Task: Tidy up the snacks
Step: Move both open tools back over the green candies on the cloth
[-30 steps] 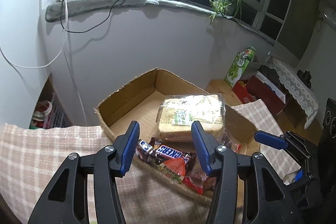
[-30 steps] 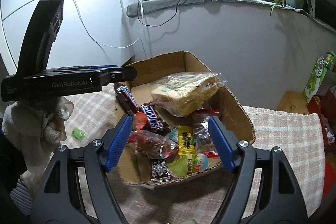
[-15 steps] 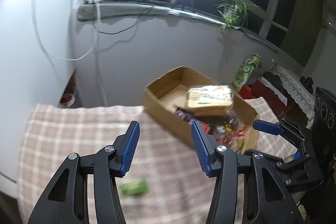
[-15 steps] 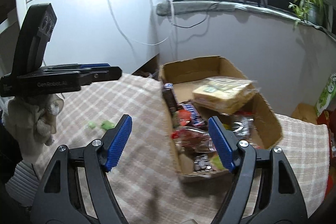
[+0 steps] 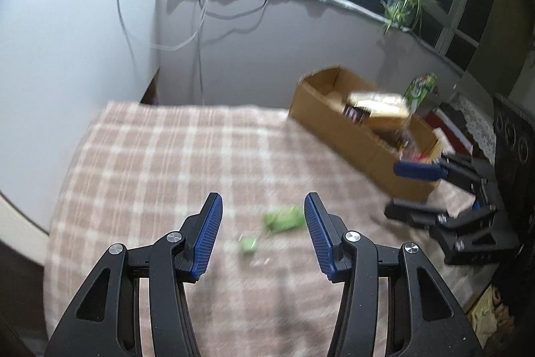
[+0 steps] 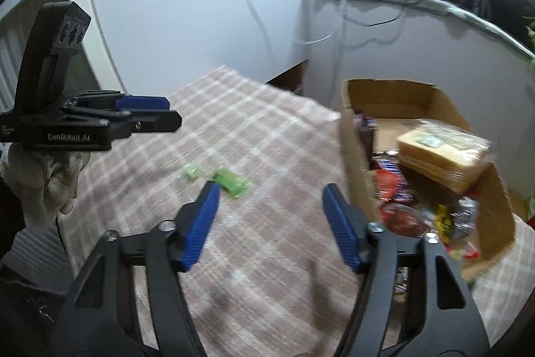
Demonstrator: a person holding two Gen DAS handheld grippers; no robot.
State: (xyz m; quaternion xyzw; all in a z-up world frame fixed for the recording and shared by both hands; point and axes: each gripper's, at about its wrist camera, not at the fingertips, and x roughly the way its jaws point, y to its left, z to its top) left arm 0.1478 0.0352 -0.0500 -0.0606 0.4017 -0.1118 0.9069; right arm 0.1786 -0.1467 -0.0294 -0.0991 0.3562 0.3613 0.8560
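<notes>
Two green snack packets lie on the checked cloth, a larger one (image 5: 284,221) (image 6: 232,183) and a small one (image 5: 248,245) (image 6: 192,171). My left gripper (image 5: 262,206) hovers over them, open, with nothing between its pads. My right gripper (image 6: 271,189) hangs above the cloth just right of the larger packet; its jaws are closing with nothing between them. A cardboard box (image 5: 361,136) (image 6: 354,156) to the right holds a wrapped bread pack (image 6: 441,153) and several snack bars. Both views are blurred by motion.
The checked cloth (image 5: 167,163) covers the table up to a white wall and dangling cables at the back. A gloved hand (image 6: 46,183) holds the left gripper (image 6: 147,112) at the left. The right gripper (image 5: 418,171) shows beside the box's near corner.
Both grippers have swung left, away from the box, and now sit over the open cloth by the green packets. The right jaws have narrowed.
</notes>
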